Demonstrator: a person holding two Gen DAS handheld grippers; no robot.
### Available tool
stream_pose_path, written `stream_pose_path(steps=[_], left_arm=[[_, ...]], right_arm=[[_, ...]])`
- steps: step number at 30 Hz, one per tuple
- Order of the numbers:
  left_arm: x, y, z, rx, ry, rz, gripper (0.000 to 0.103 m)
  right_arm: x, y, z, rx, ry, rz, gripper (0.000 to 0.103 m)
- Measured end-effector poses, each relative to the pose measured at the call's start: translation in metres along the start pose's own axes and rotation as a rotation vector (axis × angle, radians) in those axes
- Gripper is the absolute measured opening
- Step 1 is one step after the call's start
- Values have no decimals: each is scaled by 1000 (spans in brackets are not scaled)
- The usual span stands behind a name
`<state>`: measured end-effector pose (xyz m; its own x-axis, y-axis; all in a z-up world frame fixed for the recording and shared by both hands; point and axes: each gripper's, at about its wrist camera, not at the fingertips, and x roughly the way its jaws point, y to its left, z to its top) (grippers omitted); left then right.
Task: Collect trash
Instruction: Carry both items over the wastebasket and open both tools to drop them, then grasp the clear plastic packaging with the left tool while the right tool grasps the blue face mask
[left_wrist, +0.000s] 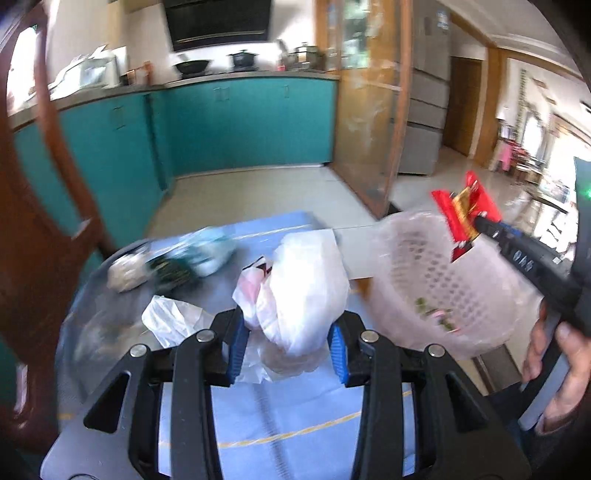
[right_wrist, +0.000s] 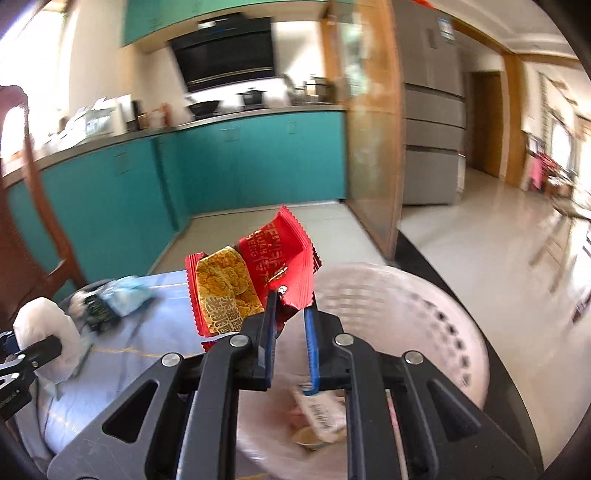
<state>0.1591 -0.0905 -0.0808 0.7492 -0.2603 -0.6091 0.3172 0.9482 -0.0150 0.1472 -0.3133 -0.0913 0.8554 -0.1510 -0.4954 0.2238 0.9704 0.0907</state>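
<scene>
The left gripper (left_wrist: 291, 343) is pointing downward over the table (left_wrist: 295, 424), its blue pads pressing both sides of a white plastic bag (left_wrist: 303, 291) that is bulging up between them. The right gripper (right_wrist: 290, 314) is angling down over the pink basket (right_wrist: 424, 317) at the table's right edge, its jaws standing narrow and pinching a red snack wrapper (right_wrist: 258, 280) by its lower corner; the wrapper is standing up above the pads. In the left wrist view, a hand (left_wrist: 557, 365) is gripping the right tool's handle, cut off by the lower right frame edge. Motion blur is smearing the basket's wall and the scraps inside it, so they are hard to identify. A second loose white bag (left_wrist: 173, 317) and a bluish packet (left_wrist: 199, 254) near the table's far left edge are also blurring; the packet's print is unreadable.
</scene>
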Motion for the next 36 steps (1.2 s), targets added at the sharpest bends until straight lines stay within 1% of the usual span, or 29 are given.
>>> stream_pose_path(steps=[1, 3, 5, 8, 11, 14, 16, 18, 21, 22, 23, 26, 30, 33, 34, 35, 36], left_arm=[[3, -11, 6, 14, -7, -26, 38], [11, -34, 15, 48, -10, -66, 38], [24, -53, 20, 85, 10, -96, 38], [45, -87, 23, 126, 41, -157, 38], [55, -109, 27, 161, 37, -179, 38], [69, -129, 32, 187, 55, -212, 38], [74, -135, 32, 200, 68, -226, 39], [80, -139, 31, 208, 78, -234, 42], [88, -141, 29, 209, 87, -238, 52], [88, -140, 28, 204, 86, -236, 59], [88, -139, 27, 198, 83, -235, 63], [86, -136, 24, 180, 80, -237, 66], [84, -125, 24, 158, 75, -217, 71], [80, -111, 23, 127, 73, -206, 74], [77, -106, 23, 121, 68, -198, 76], [73, -97, 21, 110, 53, -172, 77], [69, -88, 19, 98, 37, -143, 77]], right_arm=[[-1, -11, -1, 19, 3, -30, 15], [0, -18, -4, 52, 10, -59, 15], [0, -29, -7, 92, 22, -63, 15], [4, -33, -11, 94, 45, -101, 15], [7, -40, -15, 87, 70, -127, 15], [8, -51, -19, 102, 93, -143, 15], [8, -59, -21, 116, 106, -143, 15], [11, -62, -22, 129, 119, -139, 15], [14, -62, -21, 134, 128, -136, 15], [15, -61, -20, 135, 130, -132, 15], [17, -60, -20, 133, 135, -128, 15], [20, -58, -20, 130, 145, -127, 15], [22, -61, -18, 143, 149, -133, 16], [25, -65, -18, 171, 157, -136, 27], [25, -67, -18, 186, 159, -137, 36], [25, -68, -18, 197, 156, -141, 49], [24, -68, -18, 205, 152, -146, 54]])
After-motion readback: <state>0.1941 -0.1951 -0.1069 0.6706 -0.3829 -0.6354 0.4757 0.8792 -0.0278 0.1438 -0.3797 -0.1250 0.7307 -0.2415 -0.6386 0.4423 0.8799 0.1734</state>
